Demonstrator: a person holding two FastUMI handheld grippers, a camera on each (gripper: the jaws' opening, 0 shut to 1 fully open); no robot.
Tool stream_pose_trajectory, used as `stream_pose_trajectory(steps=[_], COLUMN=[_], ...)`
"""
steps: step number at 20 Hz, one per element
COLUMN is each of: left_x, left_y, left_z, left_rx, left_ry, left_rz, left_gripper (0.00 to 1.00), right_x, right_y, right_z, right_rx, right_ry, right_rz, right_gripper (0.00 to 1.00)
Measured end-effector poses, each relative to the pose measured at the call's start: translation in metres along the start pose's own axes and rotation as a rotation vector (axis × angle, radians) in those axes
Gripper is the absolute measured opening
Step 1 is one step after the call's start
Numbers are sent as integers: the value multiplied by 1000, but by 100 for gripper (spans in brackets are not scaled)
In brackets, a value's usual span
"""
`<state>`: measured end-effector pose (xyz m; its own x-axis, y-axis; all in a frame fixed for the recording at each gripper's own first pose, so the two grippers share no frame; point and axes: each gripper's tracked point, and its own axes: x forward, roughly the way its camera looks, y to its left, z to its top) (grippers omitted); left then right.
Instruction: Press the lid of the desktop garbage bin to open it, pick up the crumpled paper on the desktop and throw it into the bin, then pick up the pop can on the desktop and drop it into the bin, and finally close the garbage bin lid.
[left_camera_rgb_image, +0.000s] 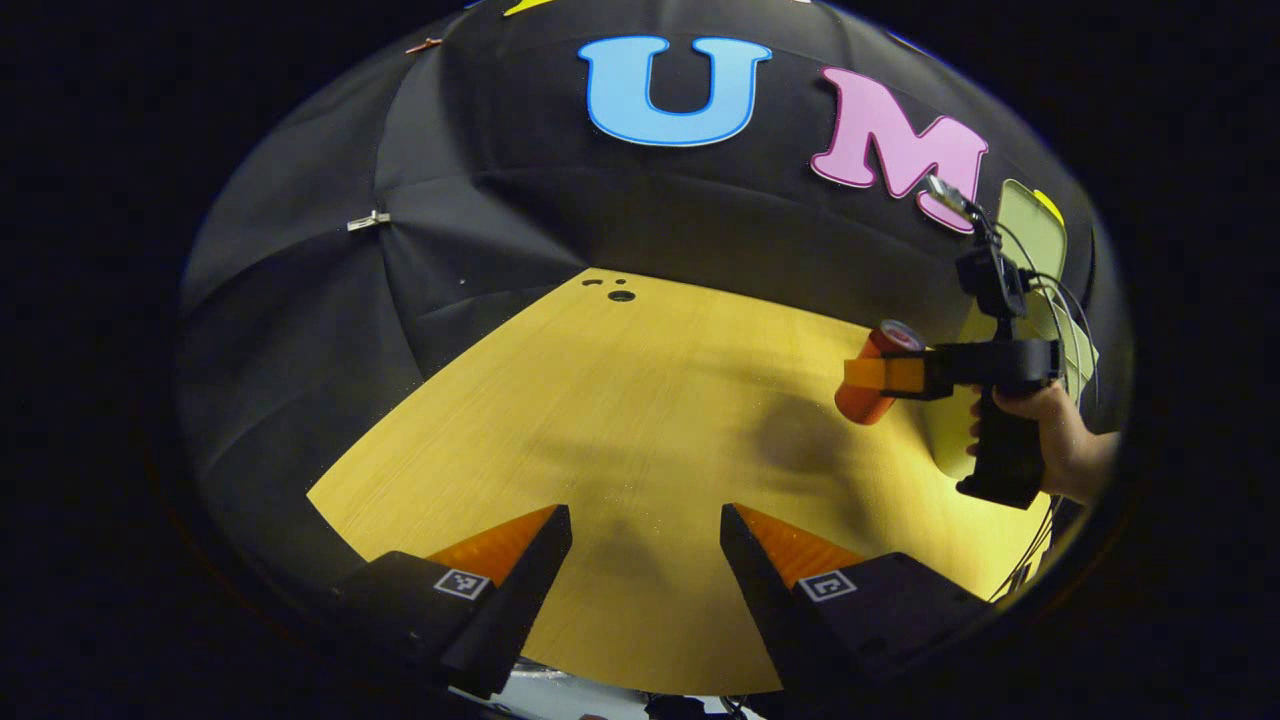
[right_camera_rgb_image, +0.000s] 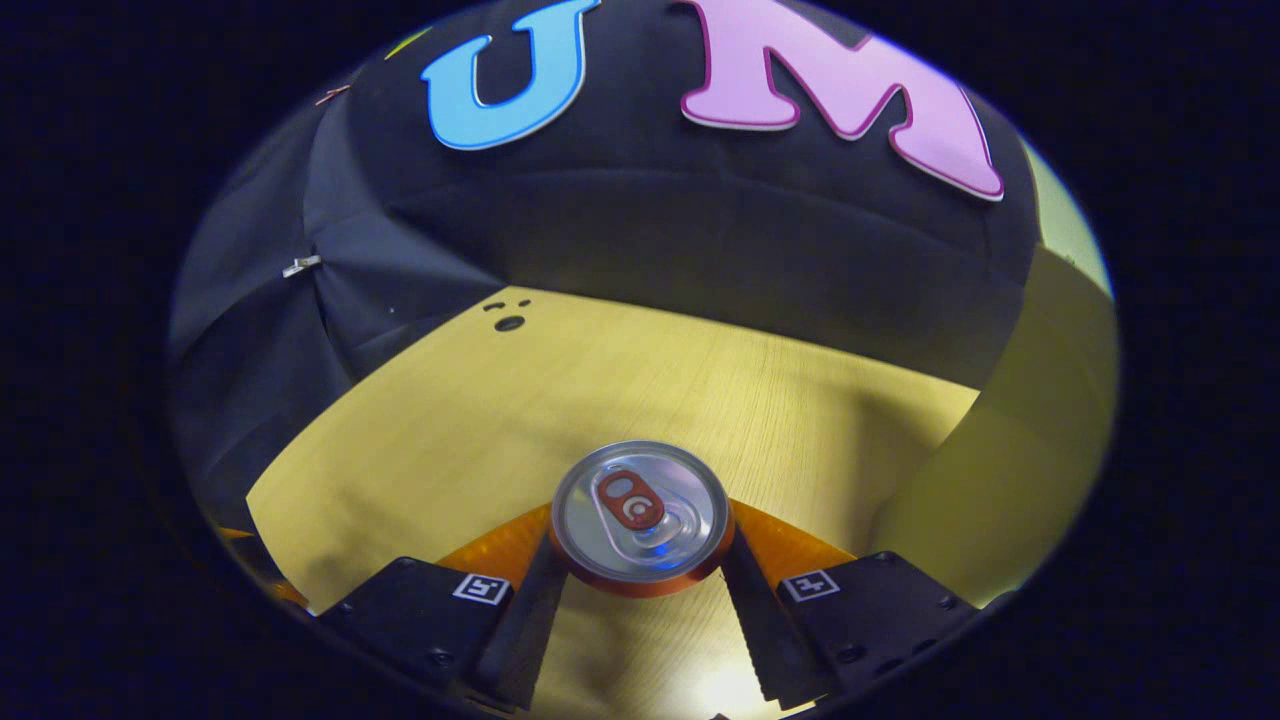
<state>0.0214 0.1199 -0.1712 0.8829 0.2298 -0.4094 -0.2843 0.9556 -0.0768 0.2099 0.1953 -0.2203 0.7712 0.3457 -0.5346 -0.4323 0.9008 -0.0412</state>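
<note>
While the right gripper (right_camera_rgb_image: 640, 560) clamps the pop can (right_camera_rgb_image: 641, 518) between both fingers, the can's silver top with its pull tab faces the right gripper view's camera at about 6 o'clock, raised above the wooden desktop (right_camera_rgb_image: 600, 390). From the left gripper view, that same can (left_camera_rgb_image: 873, 375) sits at 3 o'clock, tilted and off the table, with a hand (left_camera_rgb_image: 1060, 440) on the gripper's handle and the pale bin (left_camera_rgb_image: 1035, 235) behind it. Left gripper (left_camera_rgb_image: 645, 540) hangs over bare desktop at 6 o'clock, jaws spread and grasping nothing.
</note>
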Motion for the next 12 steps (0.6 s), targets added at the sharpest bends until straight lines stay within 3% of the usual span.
stream_pose_trajectory(steps=[1, 2, 5, 12], left_x=[-1, -1, -6, -25], left_y=[-4, -8, -19, -37], left_z=[0, 0, 1, 14], left_rx=[2, 6, 41, 111], left_ry=[-2, -5, -18, -64], left_rz=[-15, -29, -64, -153], left_gripper=[96, 96, 96, 96], right_x=[-13, -24, -61, -141], right_y=[2, 4, 3, -18], right_z=[9, 20, 52, 125], right_rx=[-10, -20, -30, 53], right_ry=[-19, -43, -120, -276], right_rz=[7, 15, 23, -17], right_gripper=[79, 83, 83, 83])
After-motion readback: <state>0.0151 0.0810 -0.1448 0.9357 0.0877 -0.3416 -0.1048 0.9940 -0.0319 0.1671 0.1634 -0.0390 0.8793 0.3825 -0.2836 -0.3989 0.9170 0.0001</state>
